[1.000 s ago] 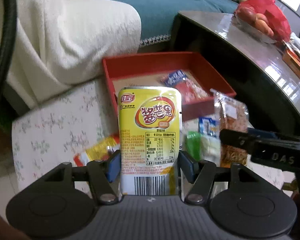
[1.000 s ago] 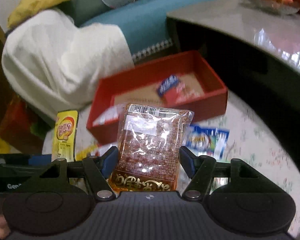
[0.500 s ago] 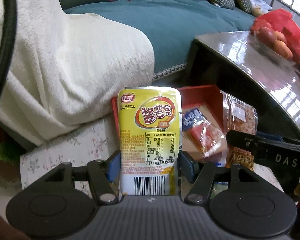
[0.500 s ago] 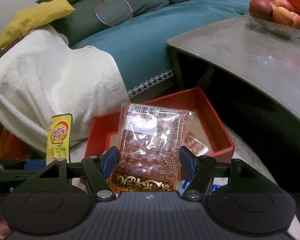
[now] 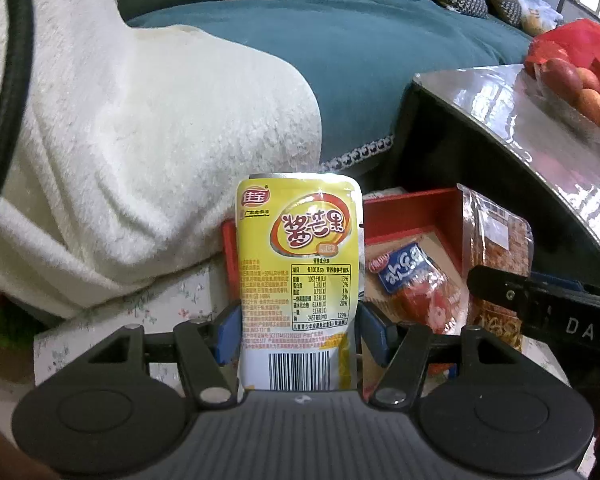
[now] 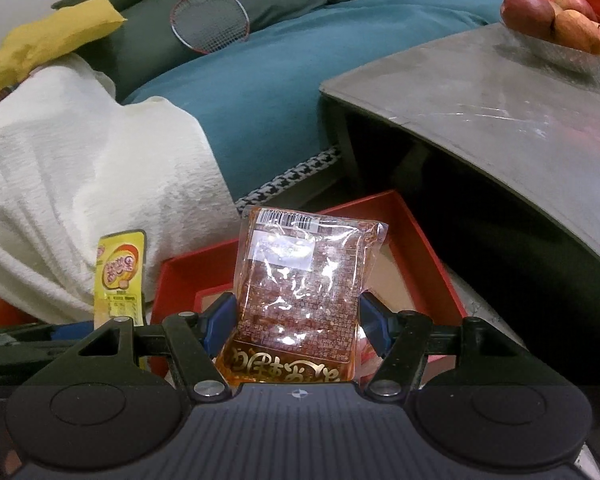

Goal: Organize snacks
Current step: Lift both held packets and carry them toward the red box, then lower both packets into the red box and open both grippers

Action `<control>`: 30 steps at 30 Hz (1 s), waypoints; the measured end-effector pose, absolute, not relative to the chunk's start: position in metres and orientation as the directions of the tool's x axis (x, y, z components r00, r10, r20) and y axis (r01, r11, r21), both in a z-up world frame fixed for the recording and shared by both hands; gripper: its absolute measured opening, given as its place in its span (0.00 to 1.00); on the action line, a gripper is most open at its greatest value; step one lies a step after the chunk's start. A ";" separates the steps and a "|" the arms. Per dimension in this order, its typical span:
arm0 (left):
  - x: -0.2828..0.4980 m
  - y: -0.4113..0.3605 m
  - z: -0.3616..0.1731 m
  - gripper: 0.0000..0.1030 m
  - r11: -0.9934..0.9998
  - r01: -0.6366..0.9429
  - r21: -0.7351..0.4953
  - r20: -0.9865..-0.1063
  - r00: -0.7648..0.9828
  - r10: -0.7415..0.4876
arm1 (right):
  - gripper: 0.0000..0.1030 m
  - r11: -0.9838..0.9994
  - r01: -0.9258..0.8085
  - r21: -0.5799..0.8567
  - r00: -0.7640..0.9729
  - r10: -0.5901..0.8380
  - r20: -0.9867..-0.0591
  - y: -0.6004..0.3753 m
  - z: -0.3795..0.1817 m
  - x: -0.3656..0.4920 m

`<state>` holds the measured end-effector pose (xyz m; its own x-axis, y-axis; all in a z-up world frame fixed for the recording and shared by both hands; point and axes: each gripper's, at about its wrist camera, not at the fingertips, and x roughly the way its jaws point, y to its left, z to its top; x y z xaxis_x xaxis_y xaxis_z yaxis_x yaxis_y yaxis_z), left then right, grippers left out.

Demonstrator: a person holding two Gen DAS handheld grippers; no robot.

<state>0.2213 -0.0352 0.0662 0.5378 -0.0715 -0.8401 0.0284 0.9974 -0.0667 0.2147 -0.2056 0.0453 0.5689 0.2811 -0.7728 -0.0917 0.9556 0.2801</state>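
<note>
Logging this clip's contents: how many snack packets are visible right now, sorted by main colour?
Yellow foil pouch, in left gripper: 1
Clear amber-brown packet, in right gripper: 1
Blue-and-red packet, in red box: 1
Total: 3

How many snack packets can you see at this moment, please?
3. A yellow packet in the left gripper, a clear reddish packet in the right gripper, and a blue-and-red packet lying in the red tray. More may be hidden behind them.
</note>
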 end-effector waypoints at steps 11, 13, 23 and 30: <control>0.232 -0.037 0.052 0.54 0.998 0.042 -0.053 -0.850 0.522 -0.067 | 0.71 0.965 -0.068 0.253 0.549 0.248 -0.798 -0.204 0.028 0.228; 0.235 -0.037 0.051 0.54 0.998 0.043 -0.054 -0.852 0.518 -0.068 | 0.71 0.966 -0.066 0.250 0.547 0.245 -0.801 -0.202 0.027 0.229; 0.240 -0.040 0.046 0.57 0.997 0.050 -0.051 -0.860 0.506 -0.069 | 0.71 0.970 -0.049 0.240 0.537 0.228 -0.812 -0.200 0.020 0.237; 0.240 -0.041 0.042 0.59 0.997 0.049 -0.052 -0.863 0.500 -0.069 | 0.71 0.968 -0.040 0.248 0.541 0.230 -0.809 -0.206 0.025 0.236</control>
